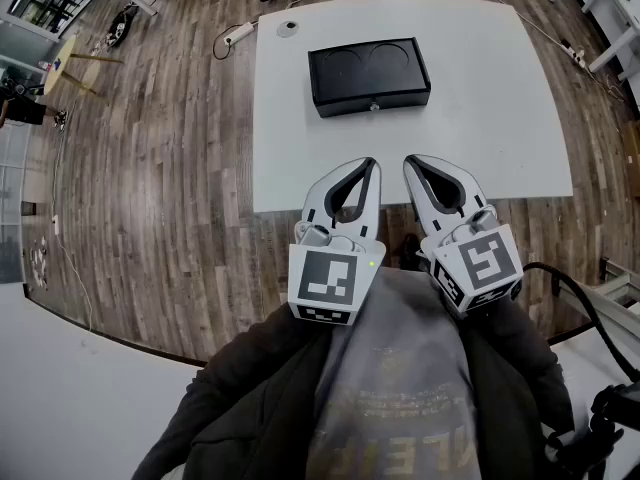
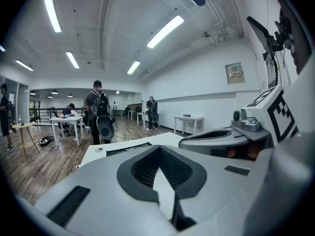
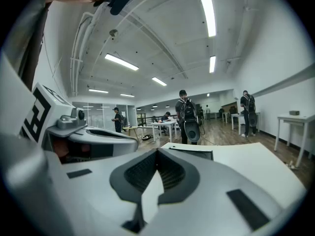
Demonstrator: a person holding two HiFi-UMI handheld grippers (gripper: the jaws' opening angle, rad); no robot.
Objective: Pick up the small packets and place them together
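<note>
Close to your chest, just past the near edge of the white rectangular table point(image 1: 480, 118), both claws are closed with nothing in them. On the left gripper point(image 1: 372, 164) and the right gripper point(image 1: 410, 160), smooth pale-grey curved jaws meet at the tips. Their ribbed black pads frame only a thin sliver of tabletop. The checkered marker cubes hide your hands. At the far centre of the table sits a matte black rectangular tray point(image 1: 369, 76) with two shallow round recesses. You cannot make out the small packets in it or beside it. Your grey printed shirt point(image 1: 400, 388) and dark jacket point(image 1: 250, 388) cover the near part of the wood-plank floor point(image 1: 150, 168).
</note>
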